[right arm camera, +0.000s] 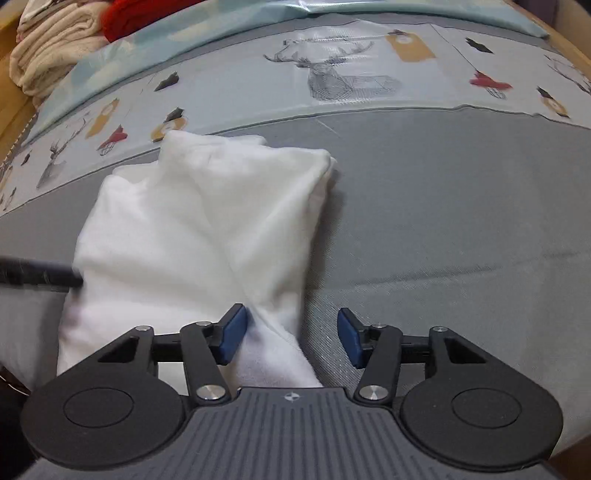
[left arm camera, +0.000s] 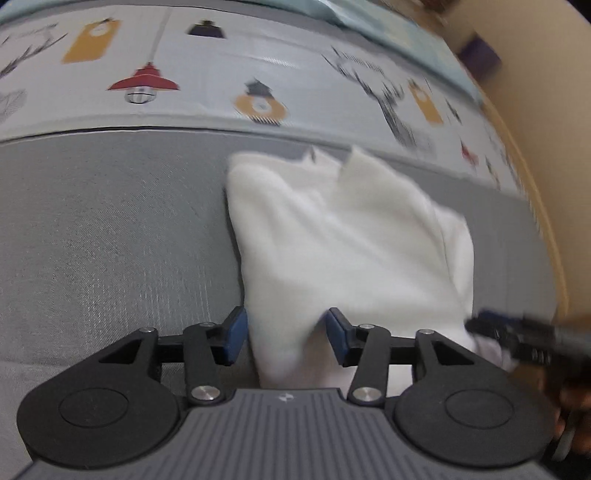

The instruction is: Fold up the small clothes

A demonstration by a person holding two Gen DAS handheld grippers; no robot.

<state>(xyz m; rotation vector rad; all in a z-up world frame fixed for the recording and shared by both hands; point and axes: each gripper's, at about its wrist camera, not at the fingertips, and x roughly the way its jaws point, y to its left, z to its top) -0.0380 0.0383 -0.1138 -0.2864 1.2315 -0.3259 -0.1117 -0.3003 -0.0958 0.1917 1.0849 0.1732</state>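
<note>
Claws spread, left claw (left arm camera: 286,338) and right claw (right arm camera: 291,338) straddling white garment (right arm camera: 207,229)

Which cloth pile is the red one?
The red pile sits at the far top left in the right wrist view, beside the cream pile. The white garment lies close by the open jaws instead.
</note>
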